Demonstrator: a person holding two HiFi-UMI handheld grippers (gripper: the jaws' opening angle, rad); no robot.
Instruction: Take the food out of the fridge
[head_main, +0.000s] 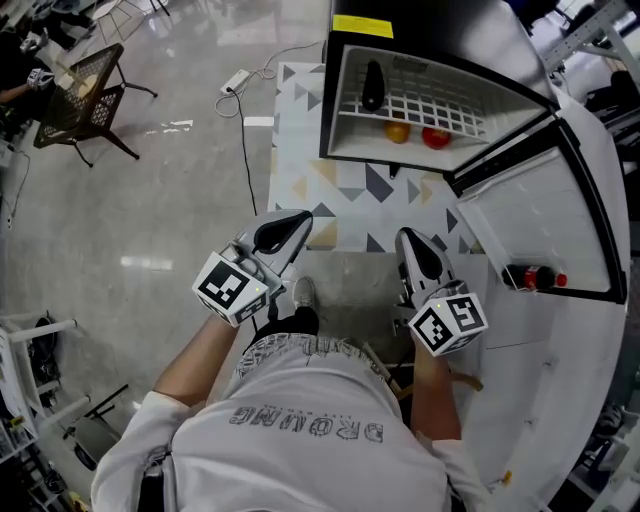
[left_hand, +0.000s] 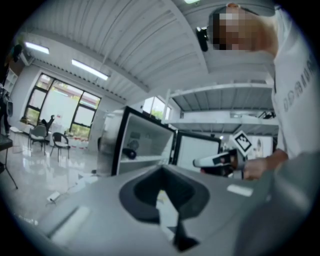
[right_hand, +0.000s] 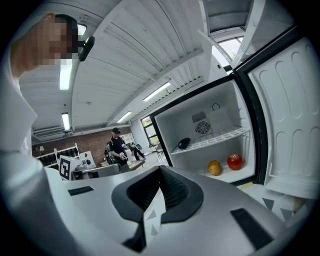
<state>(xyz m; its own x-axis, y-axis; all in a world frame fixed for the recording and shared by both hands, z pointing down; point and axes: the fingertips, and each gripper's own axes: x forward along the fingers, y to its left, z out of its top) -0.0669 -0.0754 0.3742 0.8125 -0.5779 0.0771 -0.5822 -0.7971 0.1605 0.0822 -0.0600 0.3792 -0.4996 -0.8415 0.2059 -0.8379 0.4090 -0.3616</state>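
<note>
1. Floor (head_main: 170, 190): glossy grey, light reflections.
2. Fridge (head_main: 440, 25): small boxy unit, black matte shell, smooth white plastic inside, open. A round fan vent (right_hand: 202, 128) sits on the back wall.
3. Fridge door (head_main: 545, 215): swung wide to the right, black frame, white moulded liner.
4. Mat (head_main: 350, 190): flat, white with grey, beige and dark triangles, under and in front of the fridge.
5. Person's shirt (head_main: 300, 430): light grey fabric; the dark block lettering appears upside-down and I can't read it for sure.
6. Left gripper (head_main: 303, 218): grey plastic body, black ribbed fingers clenched together, nothing between them. Its cube has a black-and-white square marker. Well short of the fridge.
7. Right gripper (head_main: 406, 236): same build, fingers pressed together on nothing, near the door's lower edge.
8. Wire shelf (head_main: 440, 100): white grid, inside the fridge.
9. Bottle (head_main: 530, 277): dark, red cap, lying in the door pocket. Label not readable.
10. Dark item (head_main: 372, 85): smooth, oval, black, on the wire shelf at left.
11. Red fruit (head_main: 436, 137): round, shiny, on the fridge's bottom surface below the shelf.
12. Orange fruit (head_main: 397, 131): round, just beside the red fruit, not touching it.
13. Yellow label (head_main: 362, 25): rectangular, on the fridge top. Print too small to read.
</note>
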